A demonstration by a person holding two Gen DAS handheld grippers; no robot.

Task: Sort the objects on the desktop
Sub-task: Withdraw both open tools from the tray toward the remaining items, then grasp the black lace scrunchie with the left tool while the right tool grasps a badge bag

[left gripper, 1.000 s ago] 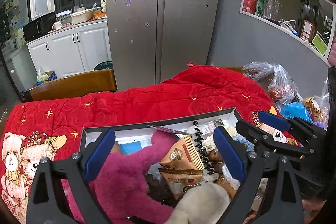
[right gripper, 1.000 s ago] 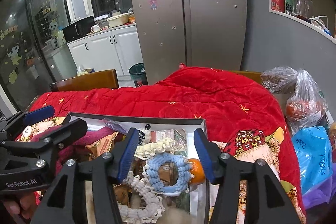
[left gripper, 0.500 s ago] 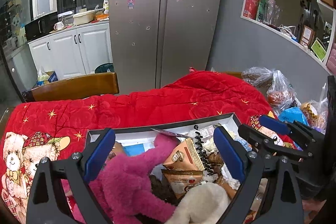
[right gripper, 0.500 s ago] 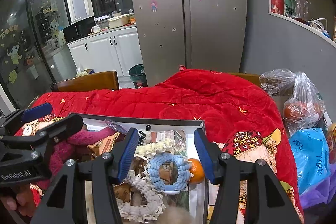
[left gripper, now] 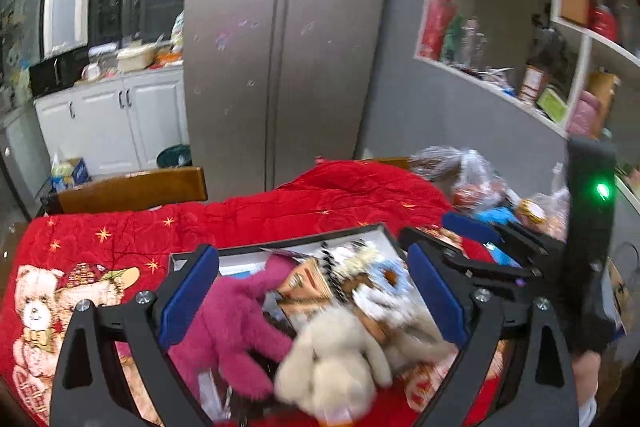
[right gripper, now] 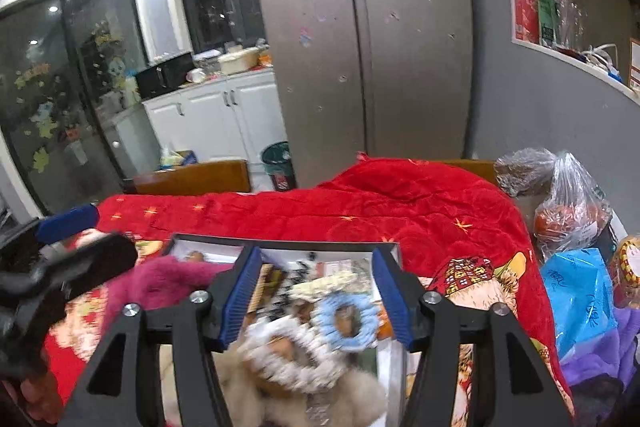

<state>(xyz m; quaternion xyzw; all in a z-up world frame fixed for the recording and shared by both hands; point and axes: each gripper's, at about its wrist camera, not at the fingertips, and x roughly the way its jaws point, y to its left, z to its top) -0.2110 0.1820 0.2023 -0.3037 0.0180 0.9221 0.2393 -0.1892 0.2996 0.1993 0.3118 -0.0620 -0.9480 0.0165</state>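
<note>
Left wrist view: the left gripper (left gripper: 312, 291) hangs with its jaws spread wide and nothing between them, its two blue ribbed pads (left gripper: 188, 297) on black angular arms. Below it sits one shallow rectangular box (left gripper: 280, 245) with a dark rim and pale inner walls, resting on a red quilted blanket (left gripper: 320, 203) stitched with gold stars and printed with bears. The box is heaped with soft things: one magenta plush toy (left gripper: 236, 323) with shaggy pile at its left, one cream fluffy toy (left gripper: 336, 355) at the near edge, one brown crinkled snack packet (left gripper: 306, 285) between them toward the back, and a pale blue knitted ring (left gripper: 394, 279) to the right. Much of the pile is blurred. The right gripper (left gripper: 480, 239) shows beside the box's right edge.

Right wrist view: the right gripper (right gripper: 316, 297) is likewise wide apart and empty, poised over the right part of the same box (right gripper: 280, 245). Between its pads lie one blue knitted ring (right gripper: 346, 317), one white knitted ring (right gripper: 292, 359) just beside it, and cream fur at the bottom. The magenta plush (right gripper: 160, 281) lies left. Two knotted clear plastic bags (right gripper: 572, 203) stand off the blanket's right end, with a glossy blue bag (right gripper: 580, 299) nearer.
</note>
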